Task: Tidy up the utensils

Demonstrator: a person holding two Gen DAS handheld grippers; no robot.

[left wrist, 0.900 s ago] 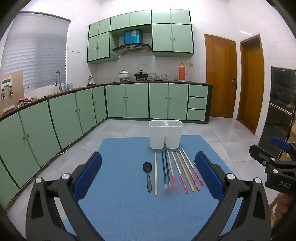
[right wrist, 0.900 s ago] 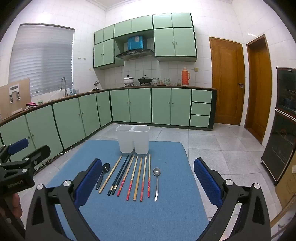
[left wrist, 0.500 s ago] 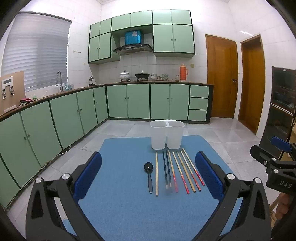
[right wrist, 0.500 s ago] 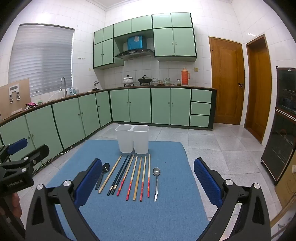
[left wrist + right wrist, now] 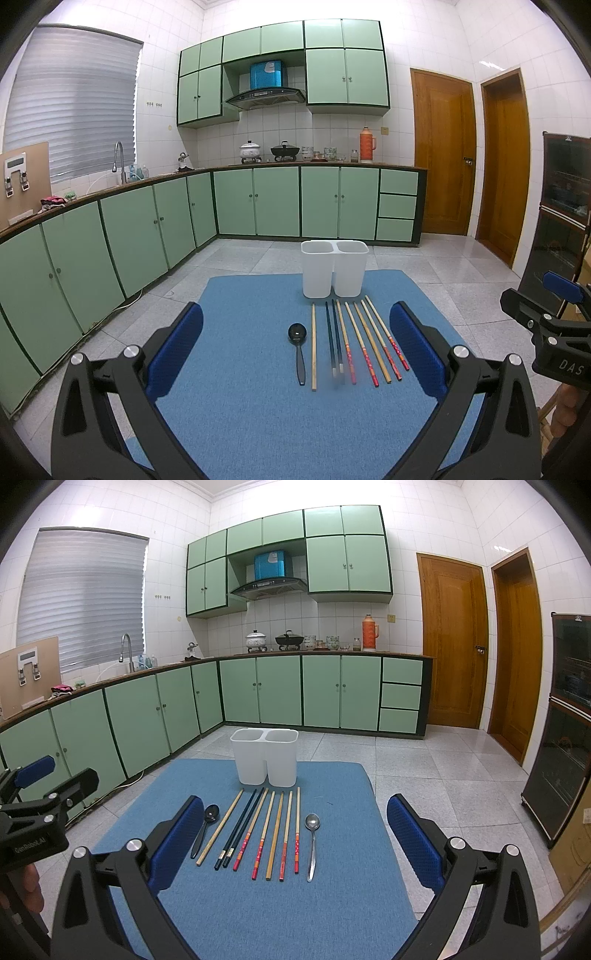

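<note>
Both your grippers are wide open and hold nothing. Left gripper (image 5: pixel 295 347) hangs above the near part of the blue mat (image 5: pixel 240 406); right gripper (image 5: pixel 293 834) does the same, just to its right. Each shows up at the edge of the other's view.

The mat lies on a pale tiled floor (image 5: pixel 443 775). At its far edge stands the white bin (image 5: pixel 264 757), upright, two compartments side by side, nothing visible inside from this angle.

In front of the bin the utensils lie flat in one row, roughly parallel, handles toward you:
- black spoon (image 5: pixel 205 829) at the left end
- plain chopstick (image 5: pixel 220 827) beside it
- dark pair (image 5: pixel 242 827), the two touching or nearly so
- five more chopsticks (image 5: pixel 275 834), some with red patterned ends
- metal spoon (image 5: pixel 312 843) at the right end, seen only in the right view; in the left view it's hidden behind your right finger pad (image 5: pixel 413 350).

Row tips sit near the bin's base but apart from it.

Room: kitchen with green cabinets (image 5: pixel 258 201) in an L along the left and back walls, dark countertop, sink tap (image 5: pixel 118 162) on the left under a blinded window (image 5: pixel 74 99). Hood (image 5: pixel 266 98) at the back with pots (image 5: pixel 267 150) below it, orange thermos (image 5: pixel 366 144) at the counter's right end. Two wooden doors (image 5: pixel 452 642) on the right, a dark glass-front cabinet (image 5: pixel 565 723) nearer you.
</note>
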